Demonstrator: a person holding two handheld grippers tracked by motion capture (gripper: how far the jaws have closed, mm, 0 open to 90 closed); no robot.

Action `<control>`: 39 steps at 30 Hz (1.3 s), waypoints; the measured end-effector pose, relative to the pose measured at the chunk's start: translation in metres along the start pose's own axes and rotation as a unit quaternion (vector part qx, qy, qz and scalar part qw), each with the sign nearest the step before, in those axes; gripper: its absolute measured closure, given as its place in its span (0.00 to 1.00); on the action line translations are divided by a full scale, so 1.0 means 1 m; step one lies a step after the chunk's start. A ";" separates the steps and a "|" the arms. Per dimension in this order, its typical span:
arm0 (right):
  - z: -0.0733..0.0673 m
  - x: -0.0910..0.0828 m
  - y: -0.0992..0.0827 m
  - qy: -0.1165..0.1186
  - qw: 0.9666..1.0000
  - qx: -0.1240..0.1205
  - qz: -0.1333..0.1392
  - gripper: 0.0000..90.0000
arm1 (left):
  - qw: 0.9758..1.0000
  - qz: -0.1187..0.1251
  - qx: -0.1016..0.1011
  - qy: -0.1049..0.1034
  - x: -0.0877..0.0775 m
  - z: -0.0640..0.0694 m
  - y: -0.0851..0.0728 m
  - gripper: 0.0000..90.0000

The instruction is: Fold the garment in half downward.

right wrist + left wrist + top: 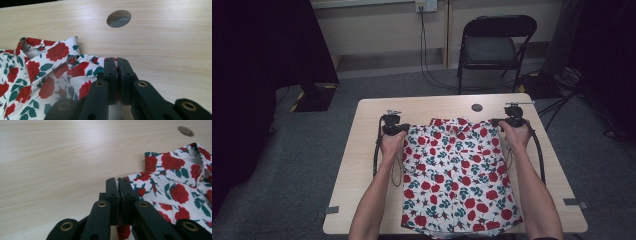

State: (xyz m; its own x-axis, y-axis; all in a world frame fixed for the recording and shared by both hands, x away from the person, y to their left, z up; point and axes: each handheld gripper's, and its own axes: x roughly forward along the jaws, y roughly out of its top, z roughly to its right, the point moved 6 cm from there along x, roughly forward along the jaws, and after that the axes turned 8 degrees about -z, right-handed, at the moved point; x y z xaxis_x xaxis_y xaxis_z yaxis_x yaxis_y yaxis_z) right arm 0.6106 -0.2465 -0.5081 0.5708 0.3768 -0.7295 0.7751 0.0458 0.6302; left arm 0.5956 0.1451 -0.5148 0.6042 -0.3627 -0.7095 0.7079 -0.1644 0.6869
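A white shirt (454, 170) printed with red roses and green leaves lies flat on the wooden table (362, 165), collar at the far end. My left gripper (404, 129) is shut on the shirt's left shoulder; in the left gripper view the jaws (117, 181) pinch the fabric edge, with the shirt (175, 185) spreading to the right. My right gripper (498, 123) is shut on the right shoulder; in the right gripper view its jaws (116, 61) clamp the cloth, and the collar (53, 51) lies to the left.
A round cable hole (477, 107) sits in the table just beyond the collar, seen as the hole (118, 18) in the right gripper view. A black folding chair (492, 47) stands behind the table. Cables trail along the grey floor (302, 165).
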 end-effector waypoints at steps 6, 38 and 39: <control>-0.004 -0.008 0.006 0.004 1.000 -0.004 0.011 0.97 | 1.000 0.019 0.004 0.001 -0.010 0.005 0.010 0.98; -0.031 -0.059 -0.016 0.034 0.998 -0.039 0.038 0.97 | 0.998 0.051 0.020 -0.032 -0.052 0.015 -0.011 0.98; -0.032 -0.060 -0.017 0.031 0.998 -0.041 0.039 0.97 | 0.998 0.053 0.021 -0.034 -0.054 0.017 -0.012 0.98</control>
State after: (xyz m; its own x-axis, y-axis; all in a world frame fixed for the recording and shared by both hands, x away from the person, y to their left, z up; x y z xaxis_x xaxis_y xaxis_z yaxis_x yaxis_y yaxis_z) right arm 0.5540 -0.2406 -0.4665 0.6092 0.4386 -0.6606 0.7021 0.0889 0.7065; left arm 0.5481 0.1517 -0.4822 0.6477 -0.4412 -0.6211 0.6244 -0.1598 0.7646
